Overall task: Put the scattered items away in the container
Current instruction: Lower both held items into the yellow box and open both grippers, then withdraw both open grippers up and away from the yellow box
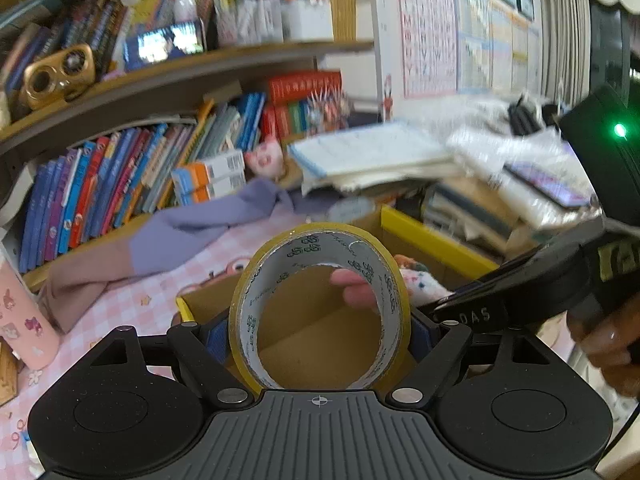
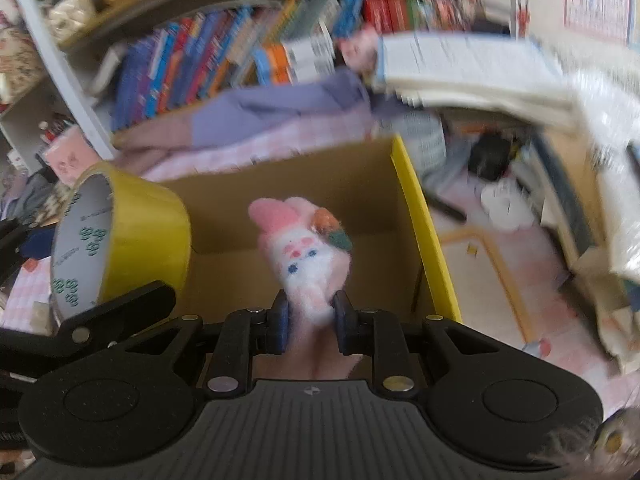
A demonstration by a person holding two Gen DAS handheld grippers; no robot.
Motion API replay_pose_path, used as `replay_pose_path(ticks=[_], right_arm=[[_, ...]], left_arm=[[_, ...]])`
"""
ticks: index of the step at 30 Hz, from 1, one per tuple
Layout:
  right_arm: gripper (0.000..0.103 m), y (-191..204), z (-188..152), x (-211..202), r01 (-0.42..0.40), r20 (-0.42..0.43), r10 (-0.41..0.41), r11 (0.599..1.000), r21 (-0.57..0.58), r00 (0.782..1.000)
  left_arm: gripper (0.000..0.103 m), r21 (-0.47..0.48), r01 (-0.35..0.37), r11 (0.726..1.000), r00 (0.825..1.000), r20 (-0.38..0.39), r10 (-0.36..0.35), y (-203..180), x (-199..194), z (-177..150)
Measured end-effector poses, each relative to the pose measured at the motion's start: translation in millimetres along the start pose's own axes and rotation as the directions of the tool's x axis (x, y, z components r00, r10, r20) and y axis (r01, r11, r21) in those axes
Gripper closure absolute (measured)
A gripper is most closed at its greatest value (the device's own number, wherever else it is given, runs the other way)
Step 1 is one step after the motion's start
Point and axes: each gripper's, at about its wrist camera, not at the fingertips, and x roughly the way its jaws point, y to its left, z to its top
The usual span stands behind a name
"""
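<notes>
Over the empty yellow-rimmed cardboard box (image 2: 416, 216), I had my left gripper (image 1: 320, 320) clamping the yellow tape roll (image 1: 320, 312) and my right gripper (image 2: 308, 320) pinching the pink plush bunny (image 2: 304, 252), neither dropped yet

Tape roll (image 2: 120, 240) left of plush toy (image 2: 308, 256)

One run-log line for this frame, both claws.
left claw: shut on tape roll | right claw: shut on plush bunny | both above cardboard box | nothing released yet
</notes>
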Motion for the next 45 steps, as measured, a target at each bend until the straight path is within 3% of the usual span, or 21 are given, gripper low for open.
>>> replay_pose_path(ticks=[9, 16, 19, 25, 31, 37, 45], right_arm=[[0.081, -3, -6, 31, -0.013, -0.107, 0.006, 0.998, -0.060, 0.994], [0.080, 1, -8, 44, -0.012, -0.138, -0.001, 0.996, -0.094, 0.990], [0.075, 1, -7, 42, -0.007, -0.123, -0.005, 0.996, -0.093, 0.992], [0.067, 2, -8, 32, 0.003, -0.080, -0.010, 0.996, -0.087, 0.997], [0.063, 5, -8, 3, 0.010, 0.050, -0.006, 0.997, -0.070, 0.999], [0.063, 9, -13, -23, 0.049, 0.161, -0.038, 0.997, -0.064, 0.986], [0.062, 26, -35, -52, 0.099, 0.248, -0.080, 0.993, -0.068, 0.966]], left_arm=[[0.019, 0.071, 0.019, 0.997, 0.987, -0.163, -0.008, -18, 43, -19], [0.018, 0.072, -0.006, 0.997, 0.983, -0.181, 0.019, -18, 46, -21], [0.017, 0.071, -0.020, 0.997, 0.981, -0.189, 0.033, -18, 46, -20], [0.009, 0.067, -0.060, 0.996, 0.984, -0.164, 0.070, -18, 34, -19], [0.008, 0.044, -0.092, 0.995, 0.992, -0.085, 0.095, -18, 6, -13], [0.007, -0.015, -0.119, 0.993, 0.993, -0.012, 0.119, -9, -24, -10], [0.007, -0.116, -0.122, 0.986, 0.990, 0.051, 0.129, 3, -59, -21]])
